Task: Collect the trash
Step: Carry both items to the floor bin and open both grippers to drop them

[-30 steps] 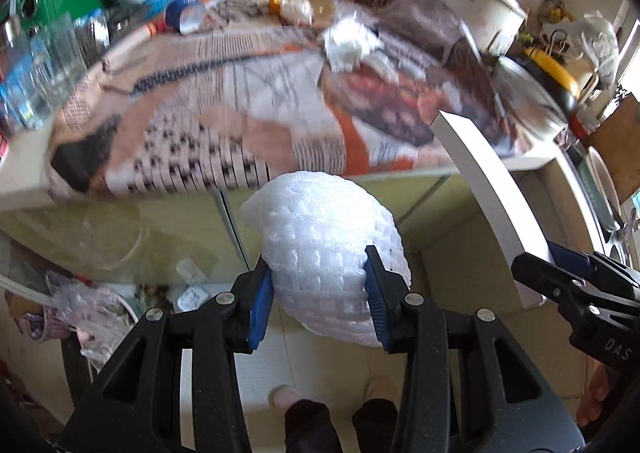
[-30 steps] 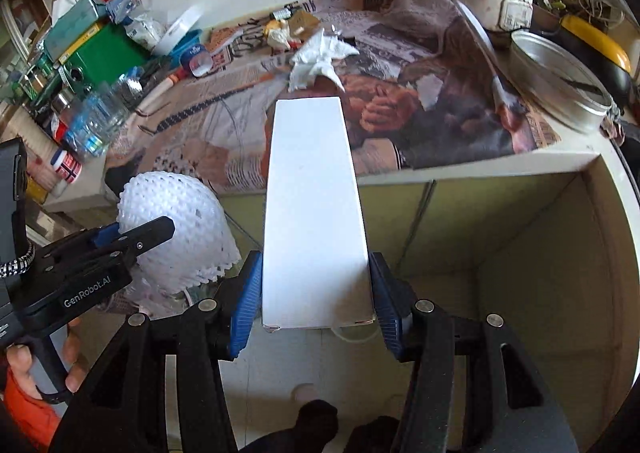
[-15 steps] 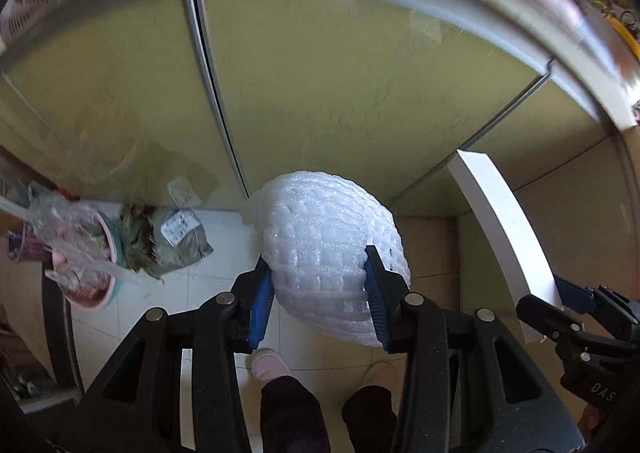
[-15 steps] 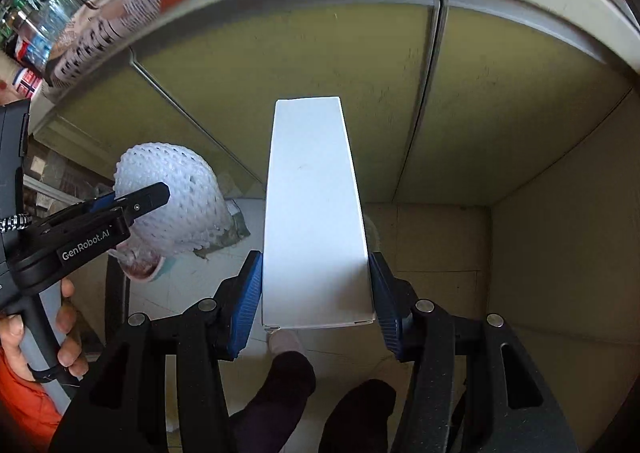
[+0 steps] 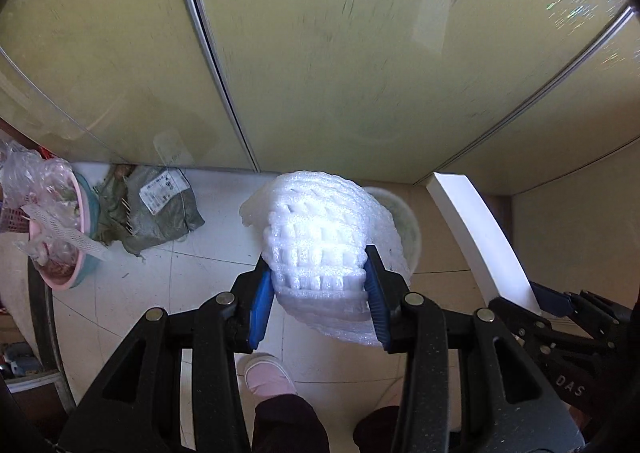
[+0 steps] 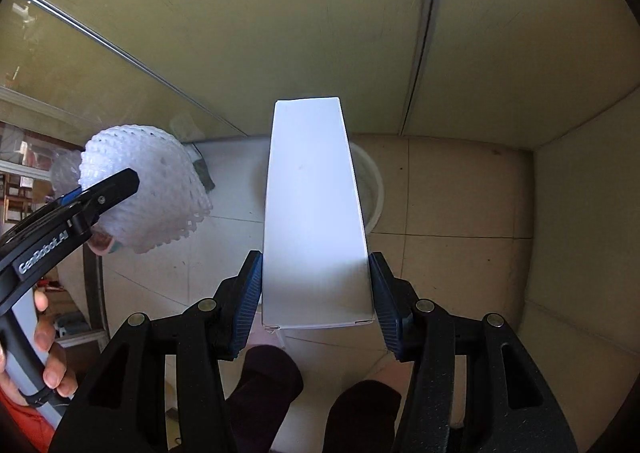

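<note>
My left gripper (image 5: 319, 285) is shut on a white foam fruit net (image 5: 320, 249), held above the floor; the net also shows in the right wrist view (image 6: 148, 189). My right gripper (image 6: 316, 289) is shut on a long white carton box (image 6: 314, 213), which also shows at the right of the left wrist view (image 5: 480, 233). A pale round bin (image 6: 370, 189) stands on the tiled floor below both, mostly hidden behind the box and the net; its rim shows in the left wrist view (image 5: 408, 225).
Yellow-green cabinet doors (image 5: 320, 53) fill the background. A pink basin with plastic bags (image 5: 52, 229) and a grey parcel bag (image 5: 156, 209) lie on the floor at left. The person's feet (image 5: 268, 373) are below the grippers. A cabinet side wall (image 6: 580, 233) is at right.
Both grippers have dropped from counter height and tilted down towards the floor, still holding the net and the box. The counter top has left view and the bin has come into view.
</note>
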A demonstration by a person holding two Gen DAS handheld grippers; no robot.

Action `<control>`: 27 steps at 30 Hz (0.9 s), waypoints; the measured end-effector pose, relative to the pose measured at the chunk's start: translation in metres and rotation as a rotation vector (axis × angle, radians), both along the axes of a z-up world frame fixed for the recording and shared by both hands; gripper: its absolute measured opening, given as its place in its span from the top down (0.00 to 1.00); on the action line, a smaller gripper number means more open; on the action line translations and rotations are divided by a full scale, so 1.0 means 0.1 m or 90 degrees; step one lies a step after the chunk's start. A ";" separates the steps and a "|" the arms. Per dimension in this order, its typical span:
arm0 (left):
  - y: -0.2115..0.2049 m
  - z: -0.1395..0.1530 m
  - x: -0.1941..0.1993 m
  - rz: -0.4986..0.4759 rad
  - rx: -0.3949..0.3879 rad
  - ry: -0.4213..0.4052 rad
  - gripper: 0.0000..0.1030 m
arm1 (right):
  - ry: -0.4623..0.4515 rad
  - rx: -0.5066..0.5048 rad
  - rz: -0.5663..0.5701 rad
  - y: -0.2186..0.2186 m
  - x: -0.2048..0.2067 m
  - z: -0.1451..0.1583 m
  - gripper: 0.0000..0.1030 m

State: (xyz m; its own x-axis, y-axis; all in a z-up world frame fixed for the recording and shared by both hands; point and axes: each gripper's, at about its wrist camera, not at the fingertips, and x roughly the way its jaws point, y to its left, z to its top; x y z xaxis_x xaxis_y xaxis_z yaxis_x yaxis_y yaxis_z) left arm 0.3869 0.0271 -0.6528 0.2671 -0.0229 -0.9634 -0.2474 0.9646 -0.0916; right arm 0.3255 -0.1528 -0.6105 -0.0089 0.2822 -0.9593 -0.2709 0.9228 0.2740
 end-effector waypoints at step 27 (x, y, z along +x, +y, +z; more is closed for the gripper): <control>-0.45 -0.30 0.41 -0.053 -0.067 0.034 0.28 | -0.067 0.009 -0.074 -0.22 0.49 0.27 0.47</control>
State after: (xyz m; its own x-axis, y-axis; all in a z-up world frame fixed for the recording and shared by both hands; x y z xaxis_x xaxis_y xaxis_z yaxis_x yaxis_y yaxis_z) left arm 0.4279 -0.0181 -0.6832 0.2090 -0.1453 -0.9671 -0.1739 0.9676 -0.1830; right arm 0.3747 -0.1746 -0.5838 0.1249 0.2897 -0.9490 -0.1903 0.9457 0.2636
